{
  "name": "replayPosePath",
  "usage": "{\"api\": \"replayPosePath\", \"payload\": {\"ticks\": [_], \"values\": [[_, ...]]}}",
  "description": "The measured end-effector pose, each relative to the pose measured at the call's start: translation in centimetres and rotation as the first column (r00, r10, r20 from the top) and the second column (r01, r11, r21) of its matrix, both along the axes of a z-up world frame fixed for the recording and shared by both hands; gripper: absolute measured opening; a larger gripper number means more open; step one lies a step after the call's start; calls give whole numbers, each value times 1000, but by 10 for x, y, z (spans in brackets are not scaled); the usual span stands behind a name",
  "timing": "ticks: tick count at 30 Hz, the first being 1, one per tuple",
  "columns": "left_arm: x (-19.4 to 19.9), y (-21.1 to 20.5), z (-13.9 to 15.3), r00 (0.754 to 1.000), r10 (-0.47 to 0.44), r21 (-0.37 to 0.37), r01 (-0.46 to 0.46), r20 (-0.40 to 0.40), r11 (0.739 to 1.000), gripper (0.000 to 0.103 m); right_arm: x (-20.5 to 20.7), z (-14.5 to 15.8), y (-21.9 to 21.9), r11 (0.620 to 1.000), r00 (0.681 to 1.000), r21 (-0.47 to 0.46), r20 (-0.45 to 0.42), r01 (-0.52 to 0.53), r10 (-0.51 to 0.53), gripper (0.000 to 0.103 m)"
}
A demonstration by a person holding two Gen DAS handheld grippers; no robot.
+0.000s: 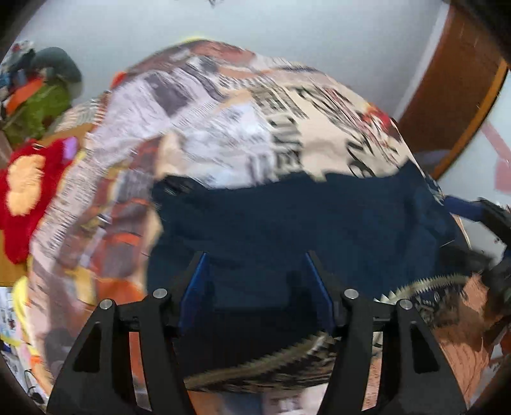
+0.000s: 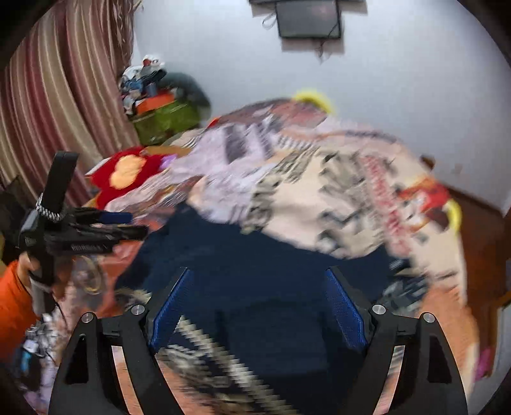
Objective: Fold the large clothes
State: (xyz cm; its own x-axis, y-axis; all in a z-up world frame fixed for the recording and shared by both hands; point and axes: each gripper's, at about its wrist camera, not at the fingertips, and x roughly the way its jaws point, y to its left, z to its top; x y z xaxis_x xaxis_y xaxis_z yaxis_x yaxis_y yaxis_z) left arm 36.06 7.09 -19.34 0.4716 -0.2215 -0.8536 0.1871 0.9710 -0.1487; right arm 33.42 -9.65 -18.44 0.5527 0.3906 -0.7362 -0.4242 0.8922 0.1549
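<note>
A dark navy garment [image 1: 303,220] lies spread on a bed covered by a printed sheet [image 1: 223,127]; it also shows in the right wrist view [image 2: 255,255]. A patterned zigzag border [image 1: 287,354] runs along its near edge. My left gripper [image 1: 255,261] is open, its blue-padded fingers [image 1: 194,287] just above the navy cloth, holding nothing. My right gripper [image 2: 262,281] is open over the same cloth, its fingers [image 2: 346,309] wide apart. The left gripper appears from the side in the right wrist view [image 2: 80,233]. Both views are motion-blurred.
A red and orange plush cushion [image 1: 25,191] lies at the bed's left. A pile of clothes and bags [image 2: 159,105] stands by the striped curtain [image 2: 64,95]. A wooden bed frame [image 1: 453,95] curves at the right. A dark screen [image 2: 308,19] hangs on the wall.
</note>
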Motion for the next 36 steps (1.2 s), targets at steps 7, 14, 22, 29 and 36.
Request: {"api": "replayPosePath", "payload": {"ticks": [7,14,22,29,36], "values": [[-2,-15,-45,998,10,4,-10,-70,1000,68,-2,-64,35,984,987,-152,-147,-91,69,83],[-10,31,-51,994,88,95,-82,-59,992,71,3,-67,-25,989,977,-140,-213,-34,4,83],[-41,90,-66,970,224,154,-209,-90,966,71,-23,-50,-79,992,982,-126,-185,19,-42,82],[-66,113,-45,949,309,133,-300,-54,945,70,-44,-36,-74,979,989,-203,-134,32,-61,83],[-93,112,-5,942,334,20,-334,4,942,70,-57,-5,-56,985,997,-156,-37,68,-75,83]]}}
